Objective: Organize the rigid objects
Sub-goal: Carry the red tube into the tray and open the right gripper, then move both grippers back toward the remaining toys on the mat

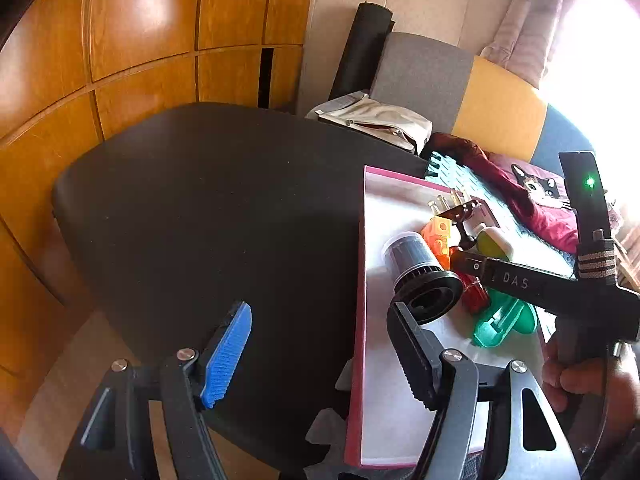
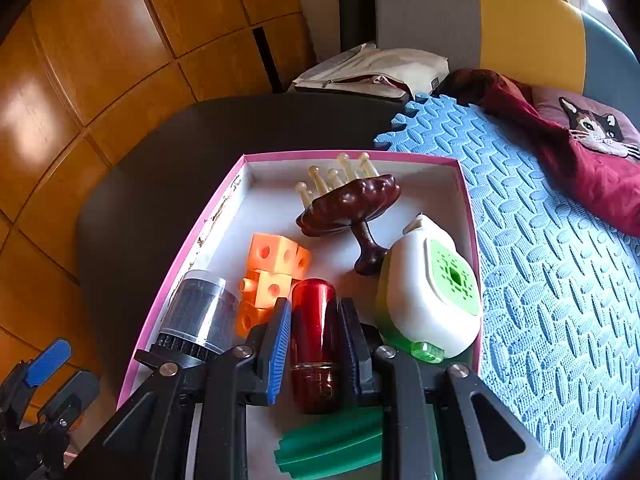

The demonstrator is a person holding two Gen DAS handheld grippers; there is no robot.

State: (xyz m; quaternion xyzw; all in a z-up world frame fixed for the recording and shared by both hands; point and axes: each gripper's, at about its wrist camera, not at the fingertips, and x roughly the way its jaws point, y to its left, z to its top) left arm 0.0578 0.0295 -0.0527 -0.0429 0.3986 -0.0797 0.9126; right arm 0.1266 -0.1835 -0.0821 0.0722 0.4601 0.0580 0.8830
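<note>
A pink-rimmed white box on a black table holds a red capsule-shaped container, an orange block cluster, a clear-and-black cylinder, a brown scalp massager, a white-green device and a green plastic piece. My right gripper is inside the box with its pads against the red container. My left gripper is open and empty over the table beside the box, by the cylinder.
A blue foam mat lies right of the box, with a maroon cloth and cat cushion beyond. A beige pouch sits at the table's far edge. Wooden cabinet doors stand to the left.
</note>
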